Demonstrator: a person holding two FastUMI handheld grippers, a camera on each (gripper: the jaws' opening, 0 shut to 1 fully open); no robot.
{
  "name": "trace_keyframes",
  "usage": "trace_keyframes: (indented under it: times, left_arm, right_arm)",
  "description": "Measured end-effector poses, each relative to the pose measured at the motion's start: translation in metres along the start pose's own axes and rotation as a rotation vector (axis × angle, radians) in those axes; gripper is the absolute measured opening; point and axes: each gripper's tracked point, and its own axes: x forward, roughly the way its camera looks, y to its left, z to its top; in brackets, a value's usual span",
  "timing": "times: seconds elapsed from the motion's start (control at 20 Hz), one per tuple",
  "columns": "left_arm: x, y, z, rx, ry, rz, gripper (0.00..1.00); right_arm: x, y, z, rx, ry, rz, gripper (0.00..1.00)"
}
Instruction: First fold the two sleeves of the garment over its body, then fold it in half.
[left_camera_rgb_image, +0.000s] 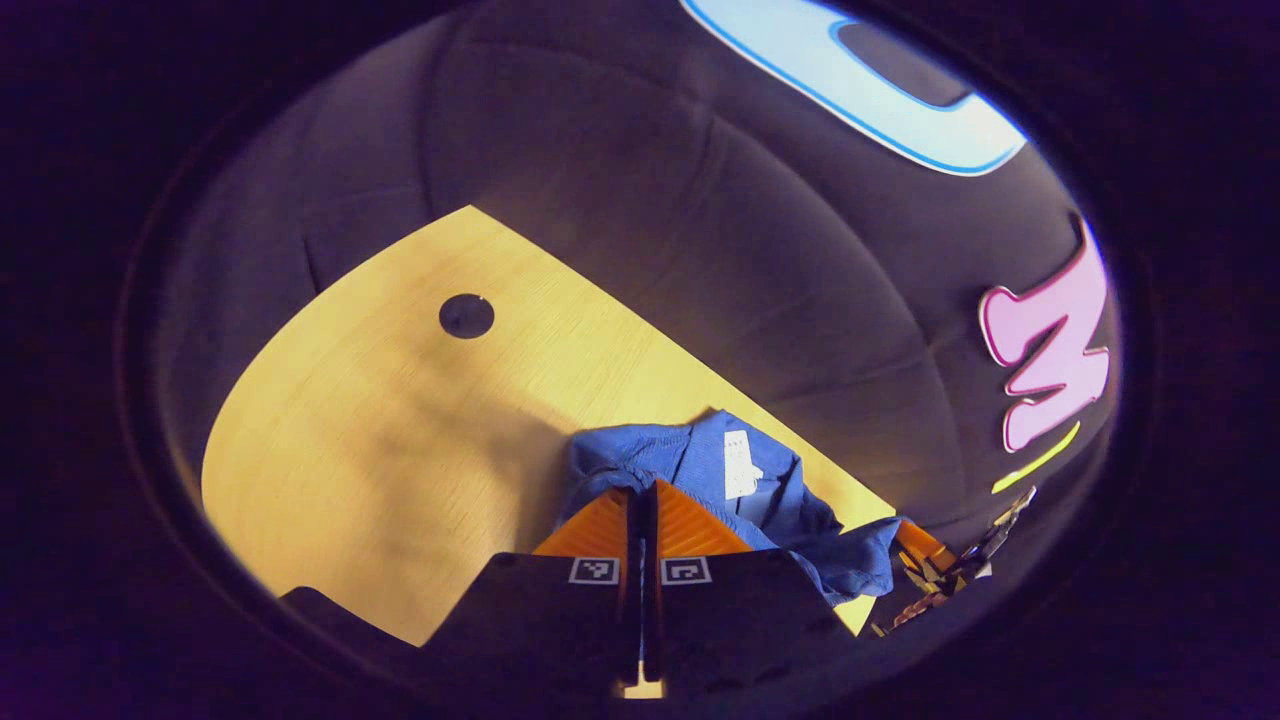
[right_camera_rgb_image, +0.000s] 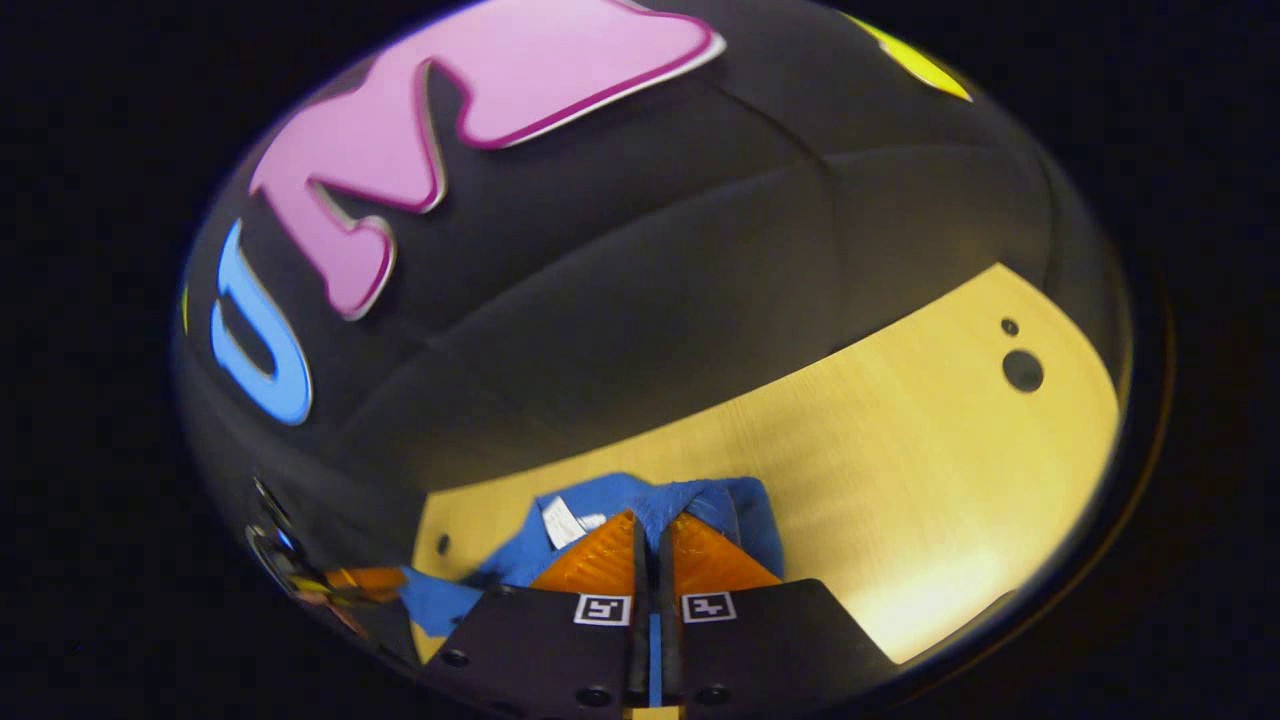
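Left gripper view: my left gripper (left_camera_rgb_image: 643, 492) pinches the crumpled blue cloth garment (left_camera_rgb_image: 770, 500) on the pale wooden table (left_camera_rgb_image: 400, 420); right gripper (right_camera_rgb_image: 652, 524) likewise. Its white tag (left_camera_rgb_image: 740, 465), at one o'clock, is unreadable.

Nothing here can be read as words or numbers. A small white tag (left_camera_rgb_image: 739, 465) is sewn on the blue garment (left_camera_rgb_image: 770, 480) ahead of my left gripper (left_camera_rgb_image: 641, 520), and its print is too small and blurred to make out. My fingers (left_camera_rgb_image: 598, 525) carry small square black-and-white coded markers (left_camera_rgb_image: 594, 570) near their base, patterns and not letters.
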Motion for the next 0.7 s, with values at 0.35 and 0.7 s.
trace_keyframes:
  times: [0.35, 0.7]
  left_arm:
    - [-0.017, 0.012, 0.042, 0.095, -0.185, 0.085, 0.82]
    - [-0.063, -0.036, 0.046, 0.306, -0.310, 0.069, 0.84]
  right_arm:
    - [-0.009, -0.001, 0.023, -0.054, -0.094, -0.005, 0.67]
    - [-0.053, 0.033, 0.040, -0.196, -0.203, 0.021, 0.93]
